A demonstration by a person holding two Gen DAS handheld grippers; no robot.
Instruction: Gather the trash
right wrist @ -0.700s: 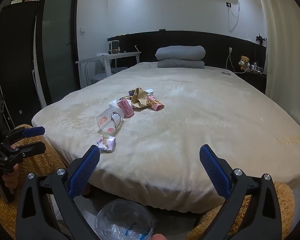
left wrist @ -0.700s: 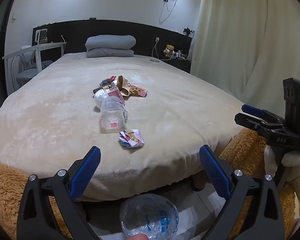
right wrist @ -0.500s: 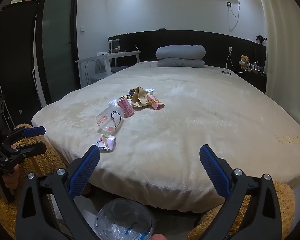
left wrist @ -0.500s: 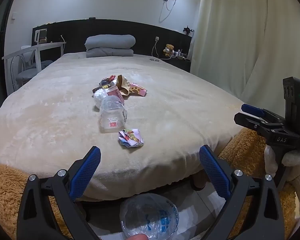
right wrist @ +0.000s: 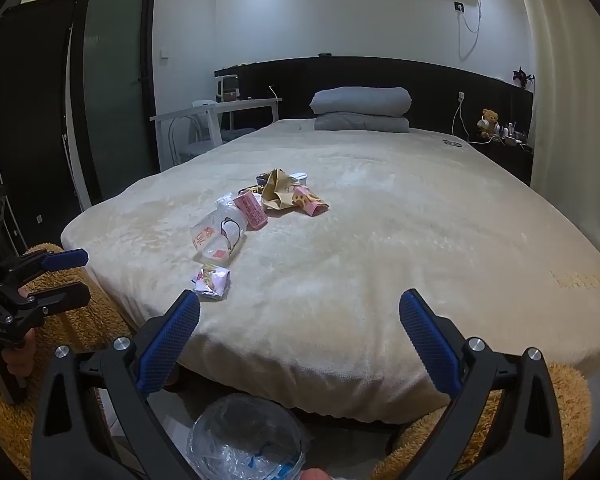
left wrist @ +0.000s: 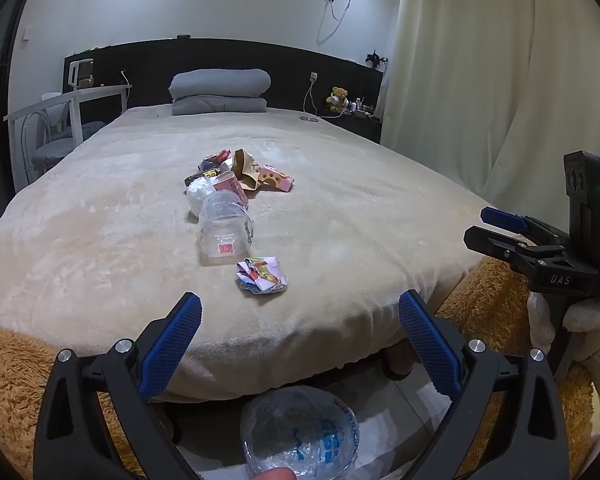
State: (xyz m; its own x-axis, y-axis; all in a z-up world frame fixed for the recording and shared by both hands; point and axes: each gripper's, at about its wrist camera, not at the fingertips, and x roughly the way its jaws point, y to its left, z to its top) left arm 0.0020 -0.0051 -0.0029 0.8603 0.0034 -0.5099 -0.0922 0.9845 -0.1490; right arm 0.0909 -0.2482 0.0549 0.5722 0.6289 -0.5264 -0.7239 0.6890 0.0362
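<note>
Trash lies in a line on the beige bed (left wrist: 100,248): a crumpled wrapper (left wrist: 262,275) (right wrist: 212,282) nearest the foot edge, a clear plastic cup (left wrist: 225,229) (right wrist: 217,236) behind it, then a pink carton (left wrist: 231,186) (right wrist: 251,210), a brown paper bag (left wrist: 245,165) (right wrist: 278,190) and other wrappers. My left gripper (left wrist: 300,338) and right gripper (right wrist: 299,336) both hover open at the foot of the bed, short of the trash, nothing between their fingers. Below them on the floor stands a bin lined with a clear bag (left wrist: 300,436) (right wrist: 248,440).
A grey folded duvet (left wrist: 220,90) lies at the headboard. A white desk and chair (left wrist: 56,120) stand left of the bed, a curtain (left wrist: 500,80) and a nightstand with a teddy bear (left wrist: 338,98) right. A fuzzy orange rug (left wrist: 12,380) edges the bed's foot.
</note>
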